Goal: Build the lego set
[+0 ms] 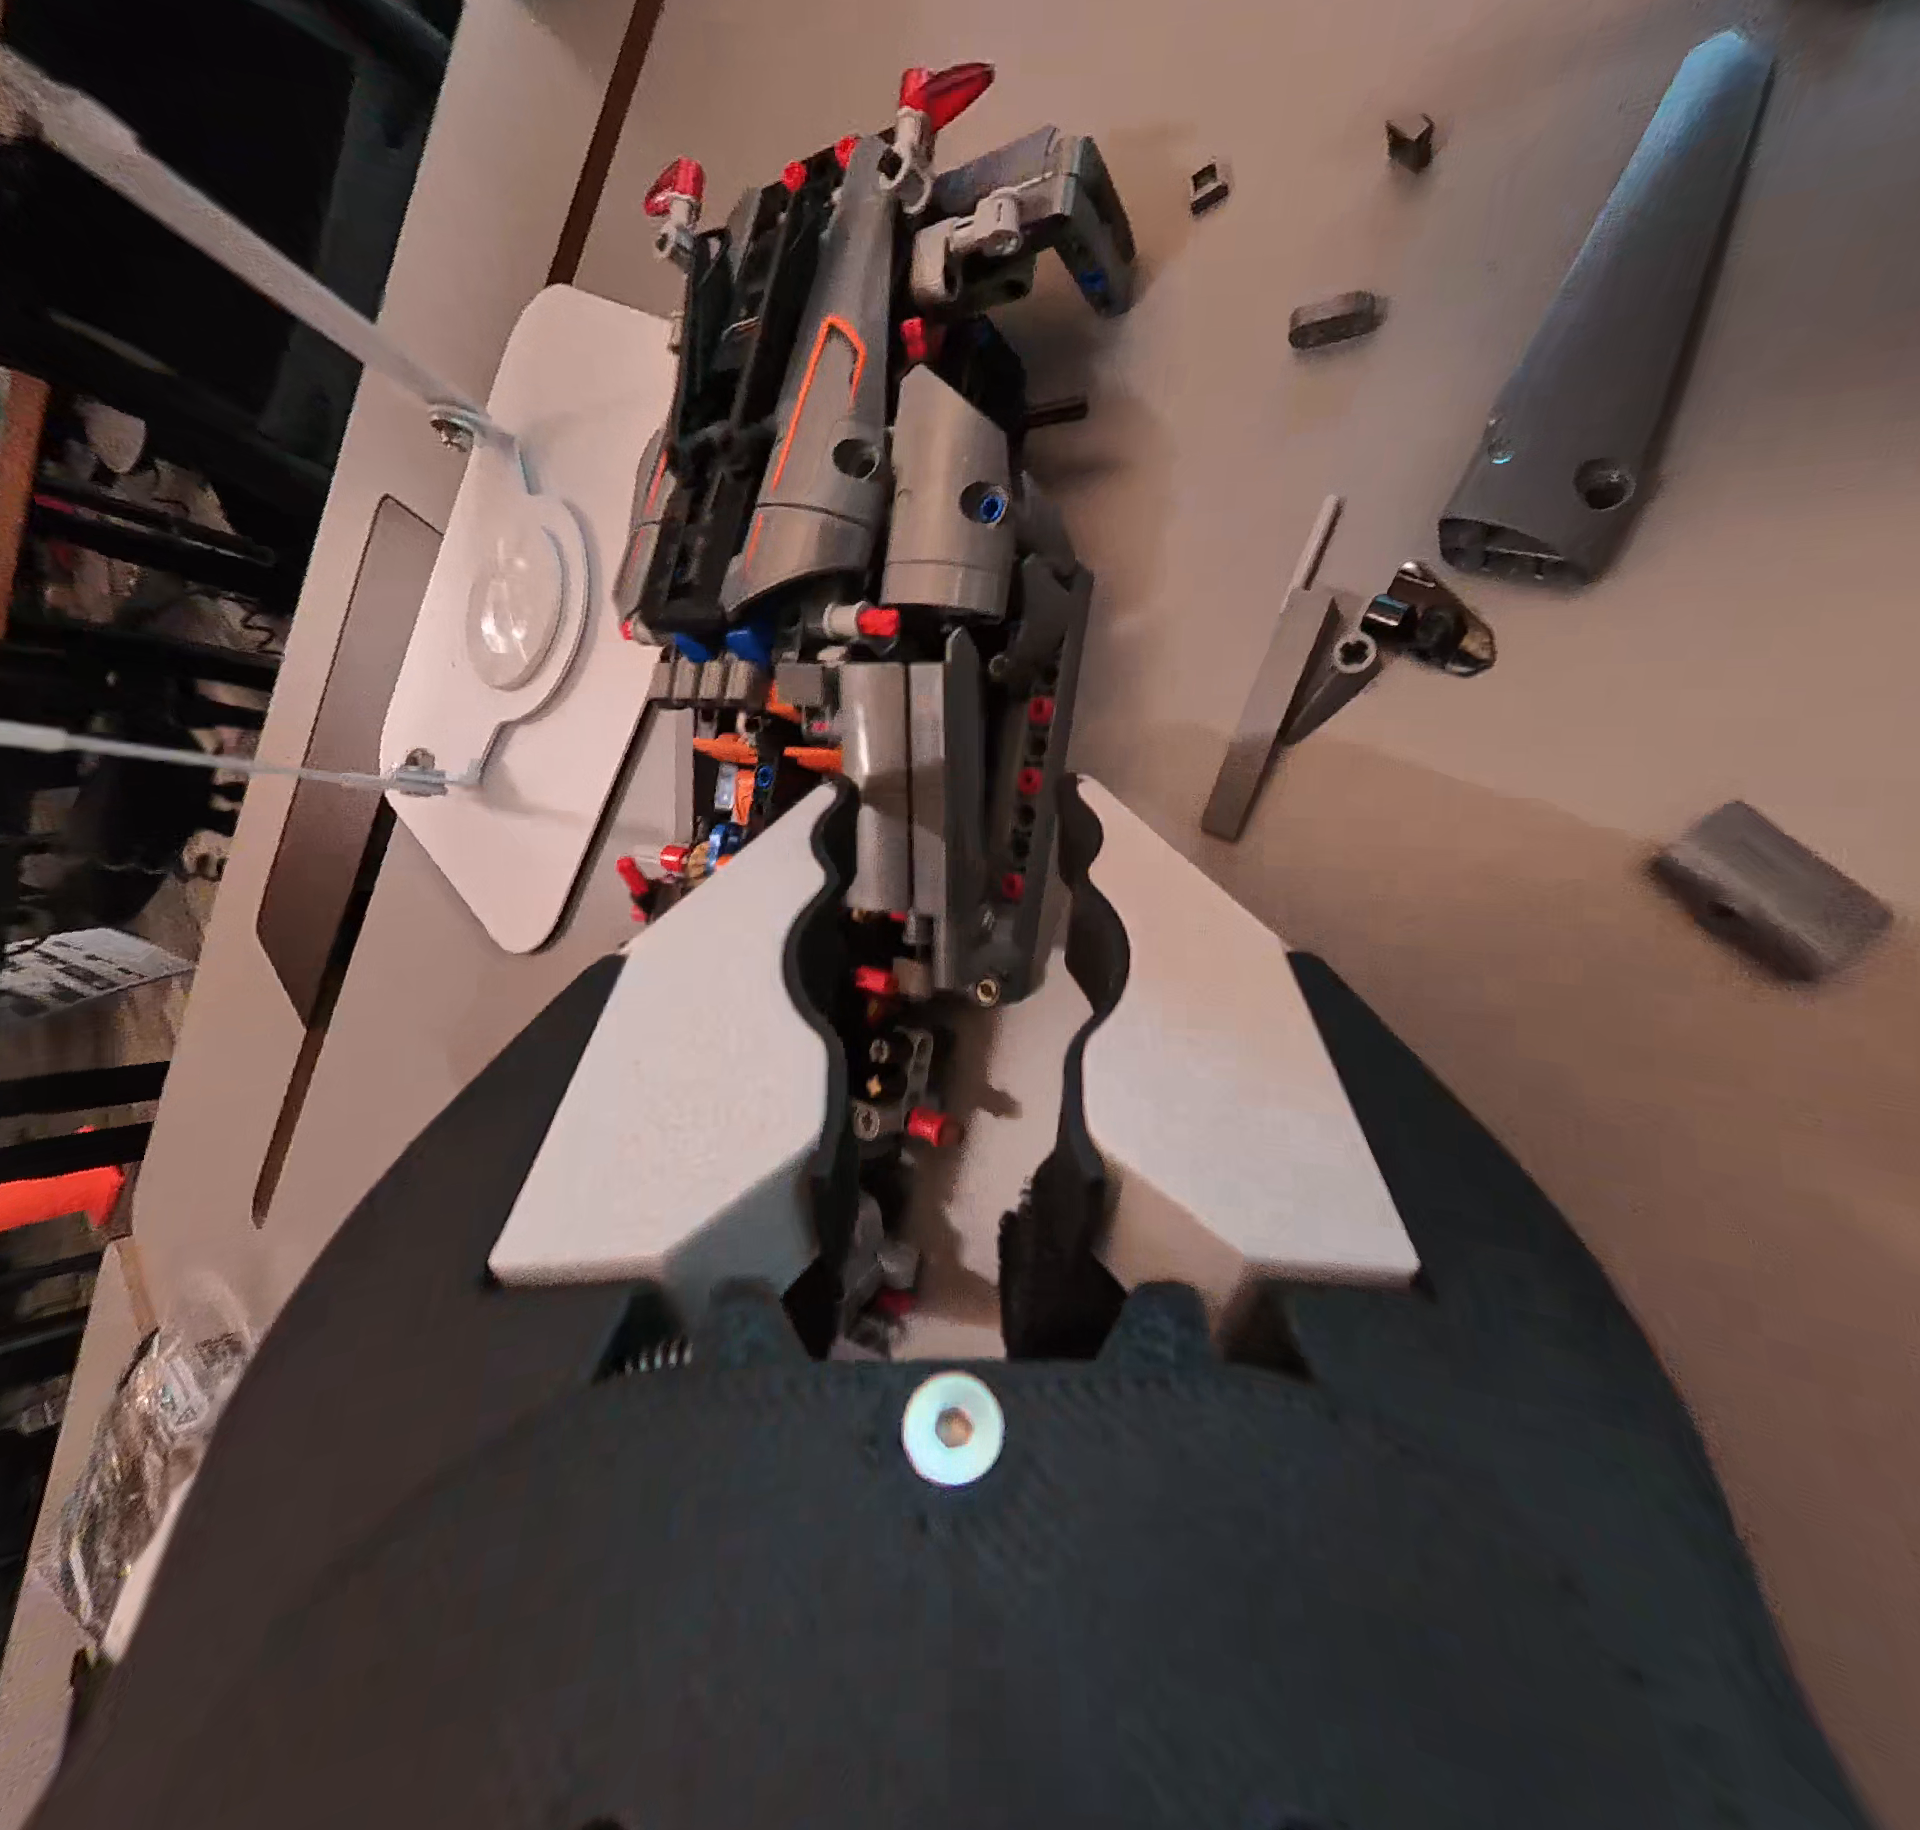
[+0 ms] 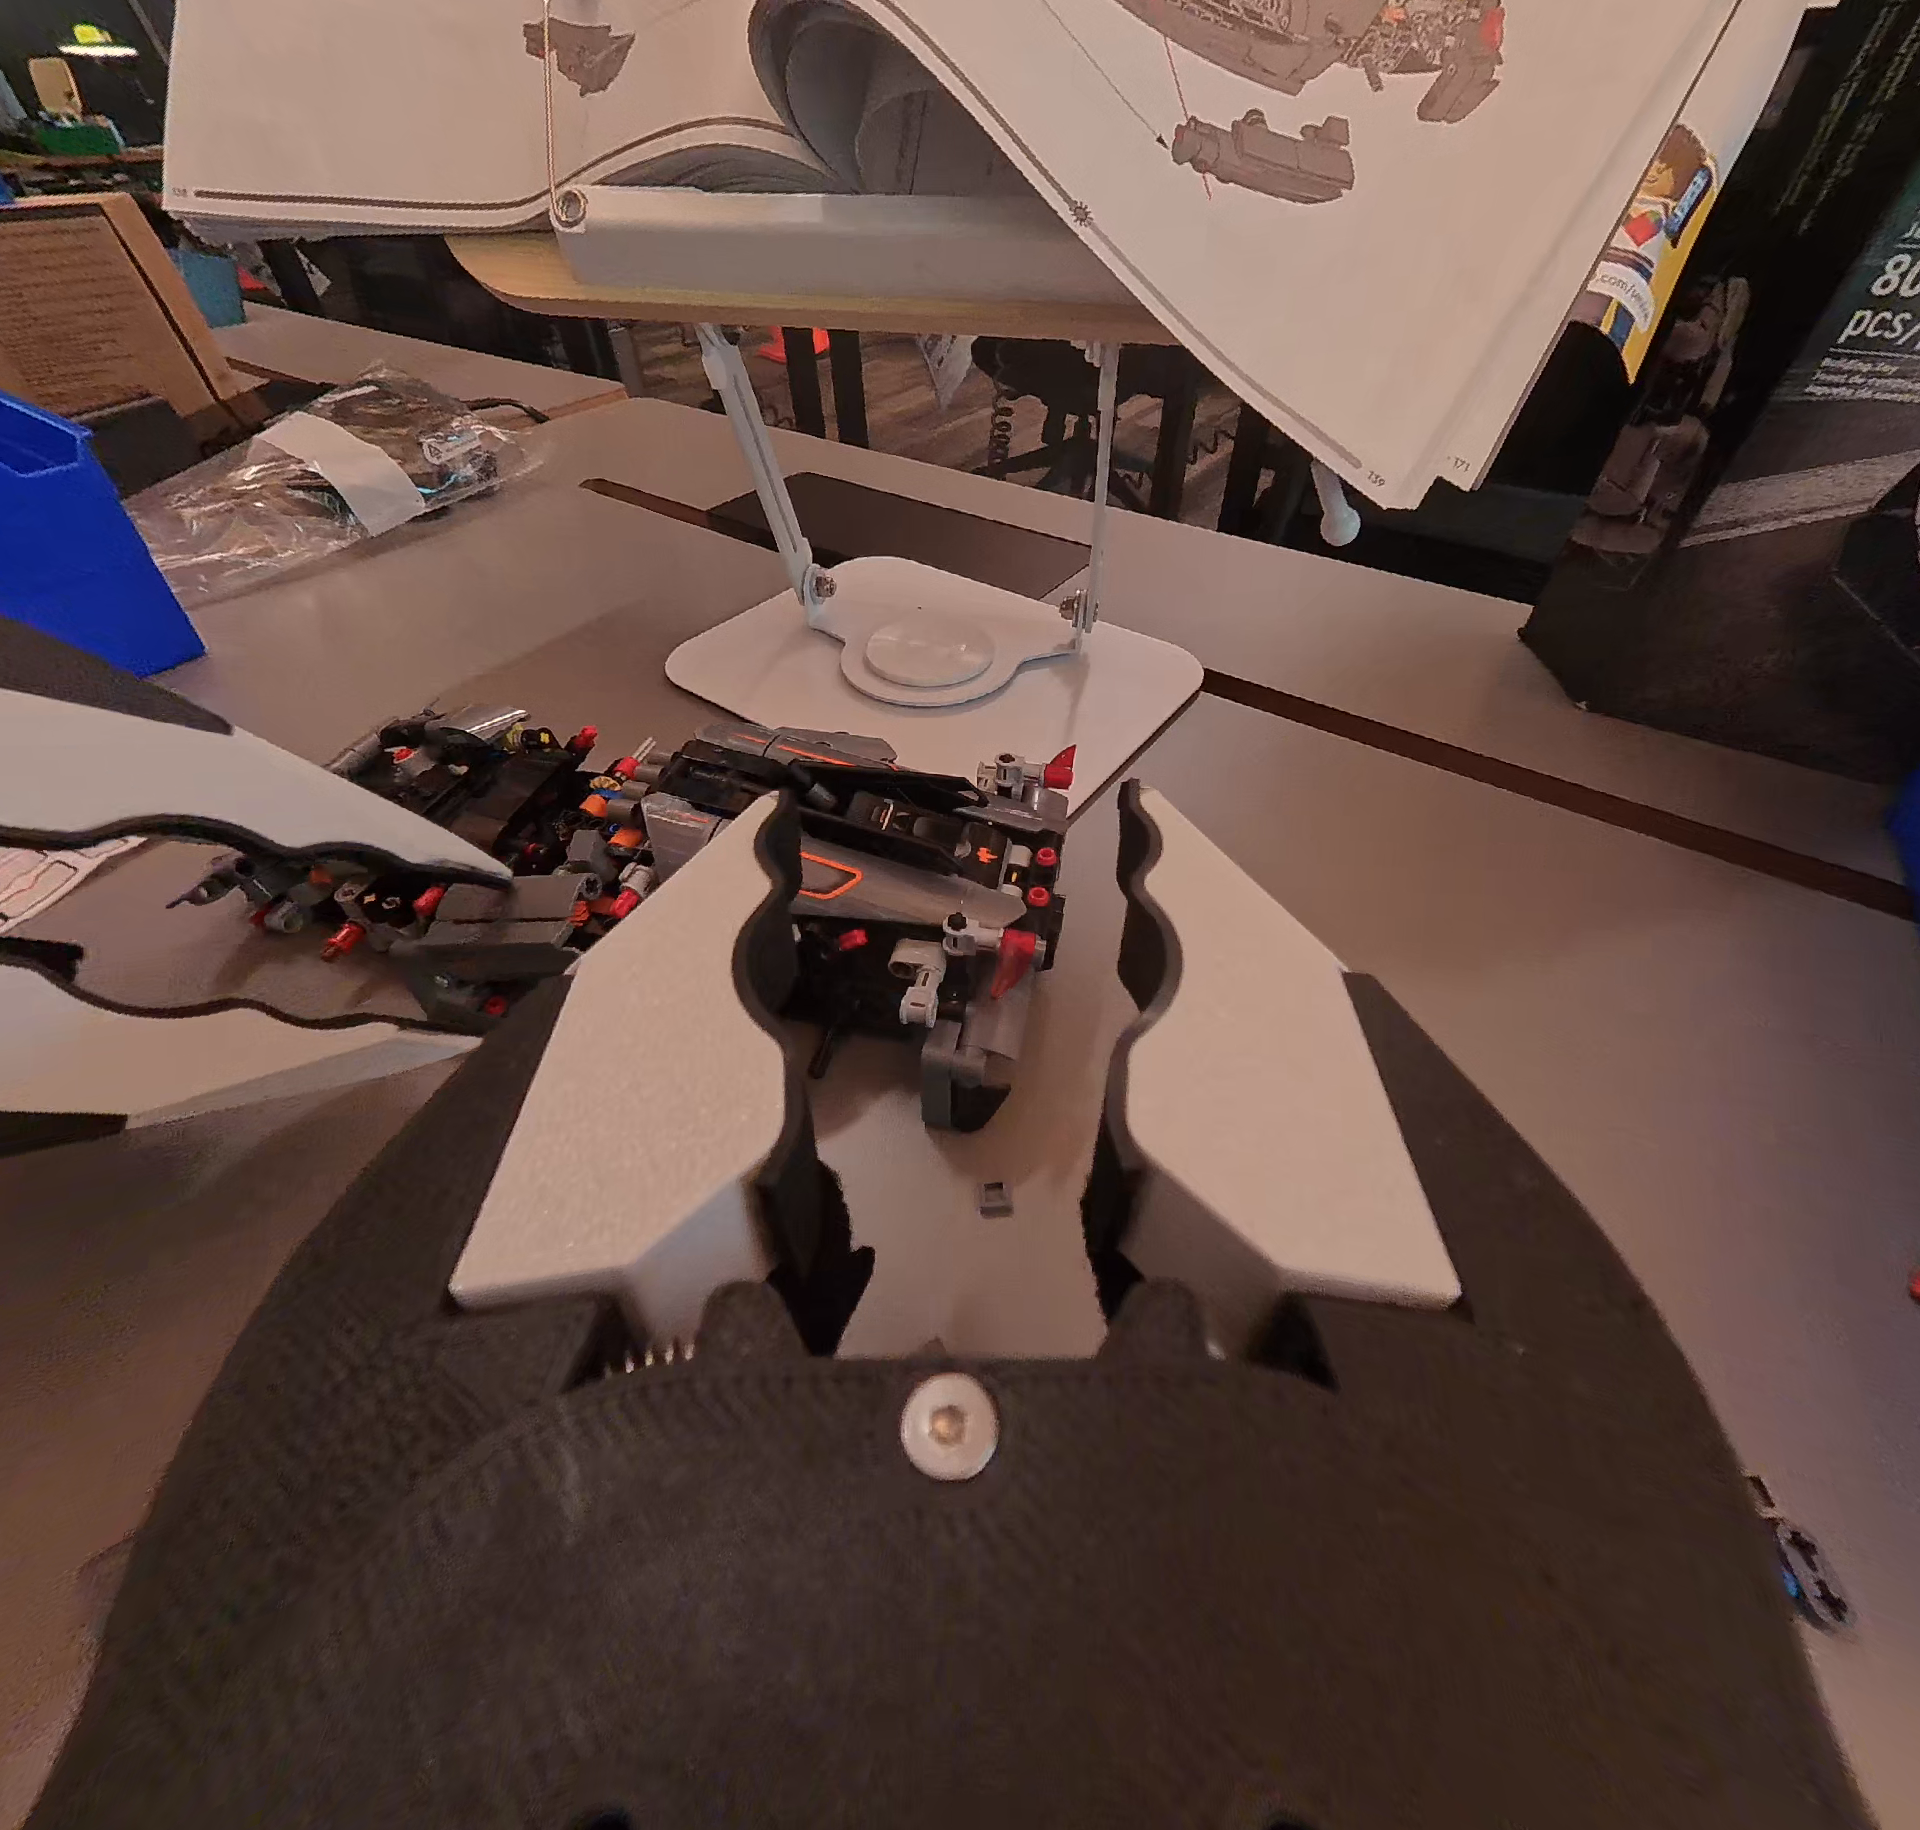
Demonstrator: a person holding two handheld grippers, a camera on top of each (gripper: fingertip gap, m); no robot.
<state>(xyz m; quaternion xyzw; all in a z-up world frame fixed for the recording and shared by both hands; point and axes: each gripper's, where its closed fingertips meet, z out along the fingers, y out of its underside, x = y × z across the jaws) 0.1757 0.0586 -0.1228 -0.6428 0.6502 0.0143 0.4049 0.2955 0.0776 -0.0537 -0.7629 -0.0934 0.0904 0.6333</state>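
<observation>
The half-built lego model (image 1: 852,492) lies lengthwise on the tabletop (image 1: 1351,1105), its near end clamped in the left tongs (image 1: 951,804) to steady it, while the right tongs (image 2: 951,814) hang apart, empty, over its far end, likely readying a loose part

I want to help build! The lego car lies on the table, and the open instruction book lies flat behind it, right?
Not quite. The lego car does lie on the table, but the open instruction book is held up on a white stand behind it, not flat, as the right wrist view shows.
</observation>
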